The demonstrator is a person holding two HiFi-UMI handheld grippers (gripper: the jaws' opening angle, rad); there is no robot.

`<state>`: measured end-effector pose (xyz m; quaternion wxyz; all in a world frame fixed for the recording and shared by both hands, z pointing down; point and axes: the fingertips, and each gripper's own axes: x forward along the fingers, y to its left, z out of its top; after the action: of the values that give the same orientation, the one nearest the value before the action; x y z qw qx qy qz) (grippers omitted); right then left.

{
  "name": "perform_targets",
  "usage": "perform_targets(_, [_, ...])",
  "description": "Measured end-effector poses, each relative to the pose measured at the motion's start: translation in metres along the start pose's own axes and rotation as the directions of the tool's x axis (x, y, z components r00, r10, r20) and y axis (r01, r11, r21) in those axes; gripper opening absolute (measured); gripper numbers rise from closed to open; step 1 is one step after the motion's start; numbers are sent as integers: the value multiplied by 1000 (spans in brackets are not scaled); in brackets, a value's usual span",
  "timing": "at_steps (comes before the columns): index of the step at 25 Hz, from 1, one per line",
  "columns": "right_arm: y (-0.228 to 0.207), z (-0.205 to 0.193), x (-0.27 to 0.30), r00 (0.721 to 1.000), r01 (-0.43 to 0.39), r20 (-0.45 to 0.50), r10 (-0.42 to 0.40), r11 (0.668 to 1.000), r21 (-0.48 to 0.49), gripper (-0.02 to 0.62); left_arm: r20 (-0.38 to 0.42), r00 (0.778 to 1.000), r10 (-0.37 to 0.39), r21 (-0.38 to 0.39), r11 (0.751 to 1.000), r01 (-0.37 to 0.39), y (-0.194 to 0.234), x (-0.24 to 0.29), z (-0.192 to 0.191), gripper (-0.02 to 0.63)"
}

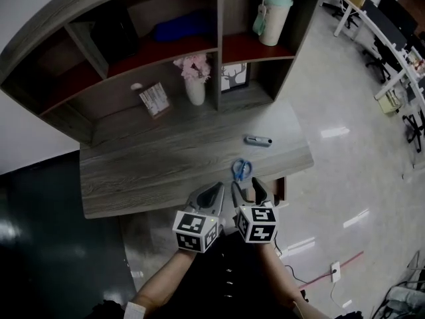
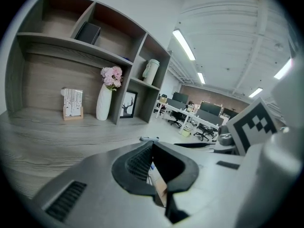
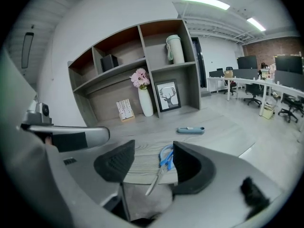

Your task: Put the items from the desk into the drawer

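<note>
Grey wood-grain desk (image 1: 166, 165) with a curved open-shelf hutch (image 1: 219, 45) at its back, standing on a glossy pale office floor. Right claw (image 1: 247, 190) hangs at the desk's front edge with its jaws released and apart, the pads pressing on nothing. Blue-handled steel scissors (image 3: 166, 158) lie on the desk straight ahead of it, in line with the gap between the jaws. Their handles are further from the claw, and their blades point back toward it and overhang the front edge. Beyond the scissors and slightly right of the right claw's line lies a slim grey-blue oblong case (image 1: 257, 140), well apart from both claws. Left claw (image 1: 214, 190) sits just beside the right one on its left, marker cubes side by side, jaws clenched with the tips together. Far ahead of both claws, on the hutch's lowest shelf, stand a small printed card on a wooden base (image 1: 154, 100), a white vase of pink flowers (image 1: 195, 78) and a framed deer picture (image 1: 234, 76). Above those, a pale tumbler with a mint lid (image 1: 273, 15) stands ahead and to the right, and a black box (image 1: 116, 35) ahead and to the left.
</note>
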<state>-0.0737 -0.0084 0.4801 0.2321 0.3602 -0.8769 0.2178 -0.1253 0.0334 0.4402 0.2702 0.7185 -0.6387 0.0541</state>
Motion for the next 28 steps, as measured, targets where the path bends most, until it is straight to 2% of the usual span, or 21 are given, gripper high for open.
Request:
perform_targets(4, [0,-2,12,1000,14,2,-14,1000,15,321,-12,1000,11,-14,1000,-12,9,2,-5,9])
perform_targets(7, [-5,-6,24,999,40,-30,-39,999,21,367,-20,1000,14,-22,1000,-14,15,6,-8,9])
perform_targets(11, [-13,-16,40,996,63,-74,-57,995,76,368,-40,999,13,-28,1000,-14,23,13,-11,9])
perform_targets(18, [-25,-29,65,985,125,-129,-117,990,59,368,-78,997,13,-51,999,-17,37,26,-23,9])
perform_targets(22, [-31,-39,79,978,149,-159,-132,984,102,368,-95,995,13,-35,999,-17,44,35,-25,9])
perform_targets(28, [-43,-44,94,968,194,-183,-173,975,107,368,-106,994,15,-43,999,-19,56,51,-26,9])
